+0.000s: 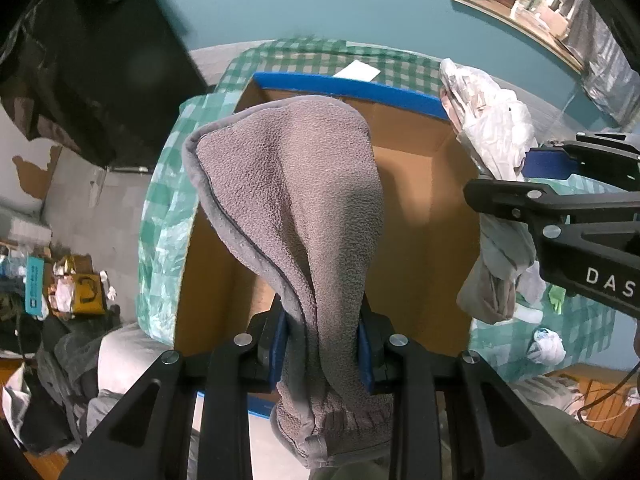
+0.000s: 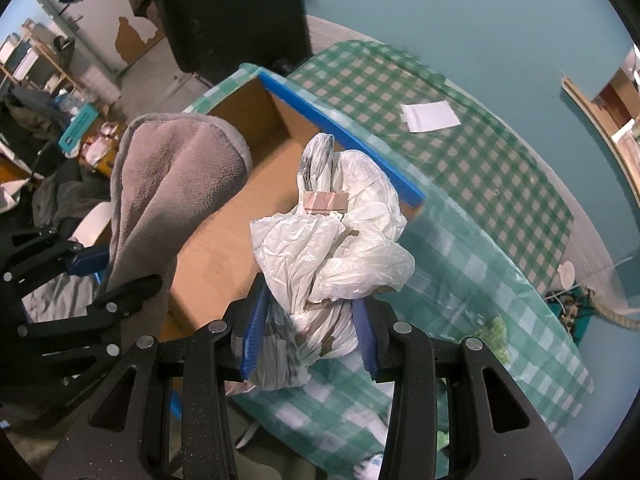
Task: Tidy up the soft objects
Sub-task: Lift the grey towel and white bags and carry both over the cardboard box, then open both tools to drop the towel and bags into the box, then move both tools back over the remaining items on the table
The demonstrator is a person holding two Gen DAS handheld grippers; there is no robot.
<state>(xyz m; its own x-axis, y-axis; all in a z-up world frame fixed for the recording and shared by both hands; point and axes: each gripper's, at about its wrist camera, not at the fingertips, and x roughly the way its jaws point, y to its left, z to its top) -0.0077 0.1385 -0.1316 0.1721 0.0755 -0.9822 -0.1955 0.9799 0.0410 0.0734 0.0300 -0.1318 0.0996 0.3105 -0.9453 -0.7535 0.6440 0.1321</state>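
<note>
My left gripper pinches a grey fleece cloth, nubbly with a stitched hem, dangling over the open cardboard box. My right gripper clamps a crumpled white plastic bag, taped near its top, above the box's blue-edged rim on the green-checked desk.

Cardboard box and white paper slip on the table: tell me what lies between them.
Only bare checked tablecloth separates the box from the paper slip, seen in the right wrist view.

Cluttered home room, checked tablecloth, peeling wall, floor clutter
</note>
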